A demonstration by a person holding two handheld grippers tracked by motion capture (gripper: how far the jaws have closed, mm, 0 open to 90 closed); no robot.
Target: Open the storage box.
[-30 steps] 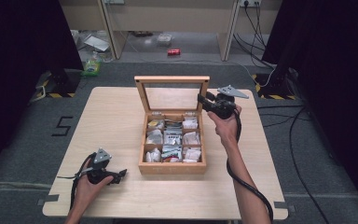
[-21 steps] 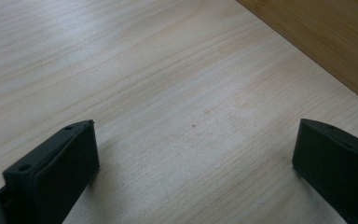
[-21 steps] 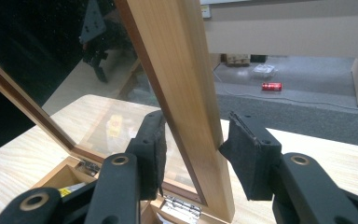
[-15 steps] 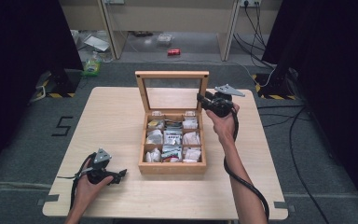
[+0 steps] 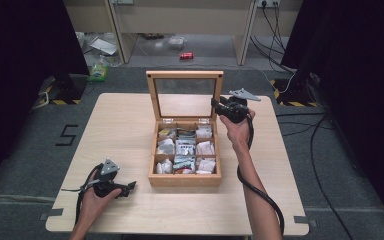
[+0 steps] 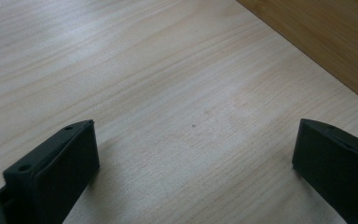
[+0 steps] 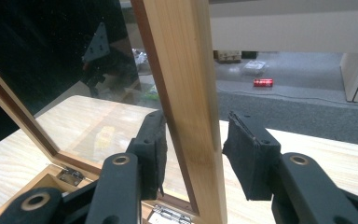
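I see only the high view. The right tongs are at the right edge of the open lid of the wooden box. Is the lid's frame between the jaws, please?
Observer: Yes. In the right gripper view the lid's wooden side rail stands between the jaws of the right tongs.
Operator: Do both pads press on it?
Observer: One pad lies against the glass side. The other shows a thin gap, so it does not look like a firm grip.
Operator: And the left tongs?
Observer: The left tongs are wide open over the bare table with nothing between them, close to the box wall.
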